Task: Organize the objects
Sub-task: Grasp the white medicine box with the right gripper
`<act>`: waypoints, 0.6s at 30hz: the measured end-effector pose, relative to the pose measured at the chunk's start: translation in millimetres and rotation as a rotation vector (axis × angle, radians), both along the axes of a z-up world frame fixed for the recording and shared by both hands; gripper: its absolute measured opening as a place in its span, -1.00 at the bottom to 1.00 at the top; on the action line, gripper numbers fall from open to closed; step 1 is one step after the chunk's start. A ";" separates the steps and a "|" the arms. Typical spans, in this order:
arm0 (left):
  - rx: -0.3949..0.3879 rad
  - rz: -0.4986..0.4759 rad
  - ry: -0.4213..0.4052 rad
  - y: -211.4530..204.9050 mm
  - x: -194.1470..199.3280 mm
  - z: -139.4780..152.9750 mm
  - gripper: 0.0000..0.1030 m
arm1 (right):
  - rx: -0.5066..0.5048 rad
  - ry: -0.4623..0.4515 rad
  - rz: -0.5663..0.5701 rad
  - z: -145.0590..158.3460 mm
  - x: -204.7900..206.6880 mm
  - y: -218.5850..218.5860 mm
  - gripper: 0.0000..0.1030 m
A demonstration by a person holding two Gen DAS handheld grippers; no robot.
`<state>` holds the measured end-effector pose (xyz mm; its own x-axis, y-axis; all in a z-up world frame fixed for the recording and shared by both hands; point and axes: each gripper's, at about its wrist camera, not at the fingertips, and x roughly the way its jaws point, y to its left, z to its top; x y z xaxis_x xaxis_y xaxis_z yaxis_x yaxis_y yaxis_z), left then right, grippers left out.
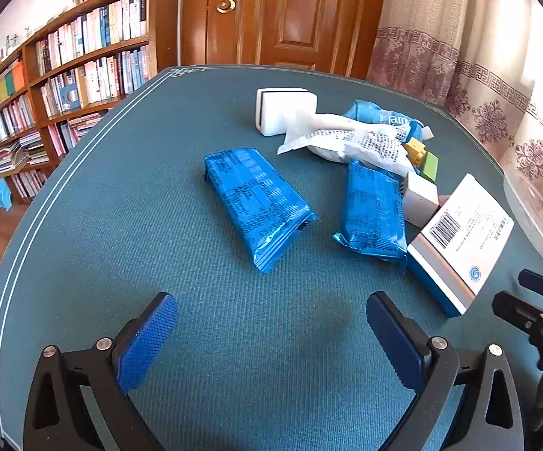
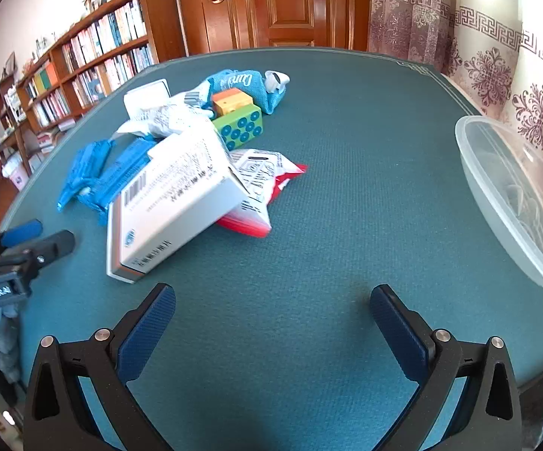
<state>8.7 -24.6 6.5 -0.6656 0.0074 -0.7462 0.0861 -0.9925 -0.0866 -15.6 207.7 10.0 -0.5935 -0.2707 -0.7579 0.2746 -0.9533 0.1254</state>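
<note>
My left gripper [image 1: 271, 308] hangs open over bare teal table [image 1: 121, 225], just short of a blue packet [image 1: 256, 203]. A second blue packet [image 1: 373, 214] lies to its right. Behind them are a white block [image 1: 284, 111], a crumpled white wrapper [image 1: 350, 143] and a blue bag [image 1: 380, 116]. My right gripper [image 2: 271, 297] is open too, with nothing between its fingers. Ahead and to its left, a white barcoded box [image 2: 174, 210] leans on a red-and-white packet [image 2: 267, 184]. A green dotted block [image 2: 239, 127] and an orange block [image 2: 230, 99] sit behind the box.
A clear plastic tub [image 2: 515, 195] stands at the table's right edge beside a patterned curtain [image 2: 496, 56]. A bookshelf [image 1: 65, 86] and a wooden door [image 1: 282, 15] are beyond the table. In the right wrist view the left gripper [image 2: 46, 238] shows at the left edge.
</note>
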 end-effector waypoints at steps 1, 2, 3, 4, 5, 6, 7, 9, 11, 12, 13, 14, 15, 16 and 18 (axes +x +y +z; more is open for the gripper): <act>0.000 0.020 0.004 -2.5 0.6 0.4 0.99 | -0.029 0.004 0.008 5.0 1.2 -1.8 1.00; 0.004 0.034 0.011 -4.6 1.4 1.4 0.99 | -0.053 0.011 0.020 10.2 2.9 -5.0 1.00; 0.009 0.047 0.020 -6.6 2.5 2.6 0.99 | -0.075 0.015 0.033 15.2 4.5 -8.6 1.00; 0.012 0.058 0.029 -8.6 3.7 3.3 0.99 | -0.099 0.015 0.045 19.6 6.0 -13.5 1.00; 0.014 0.067 0.035 -9.8 4.6 4.1 0.99 | -0.126 0.007 0.061 22.9 5.4 -17.4 1.00; 0.016 0.073 0.039 -10.6 5.1 4.5 0.99 | -0.155 -0.007 0.076 24.7 3.7 -21.4 1.00; 0.019 0.077 0.041 -11.9 5.3 4.9 0.99 | -0.182 -0.024 0.086 25.3 0.5 -25.1 0.97; 0.022 0.085 0.043 -12.9 5.3 5.1 0.99 | -0.228 -0.065 0.097 22.1 -6.7 -30.9 0.86; 0.026 0.090 0.045 -14.3 5.5 5.3 0.99 | -0.262 -0.109 0.076 15.1 -14.5 -34.5 0.78; 0.029 0.091 0.046 -14.9 5.4 5.3 0.99 | -0.276 -0.124 0.062 12.0 -18.4 -35.4 0.74; 0.031 0.091 0.046 -15.0 5.2 5.3 0.99 | -0.284 -0.135 0.050 9.1 -22.3 -36.9 0.72; 0.032 0.091 0.045 -14.9 4.8 5.2 0.99 | -0.289 -0.141 0.036 7.2 -26.2 -38.3 0.71; 0.032 0.089 0.045 -14.7 4.7 4.9 0.99 | -0.291 -0.141 0.024 6.2 -29.5 -39.4 0.69; 0.033 0.087 0.044 -14.6 4.7 4.6 0.99 | -0.292 -0.140 0.018 6.1 -33.6 -41.0 0.67; 0.035 0.088 0.043 -14.5 4.9 4.0 0.99 | -0.283 -0.126 0.014 7.8 -41.4 -45.4 0.64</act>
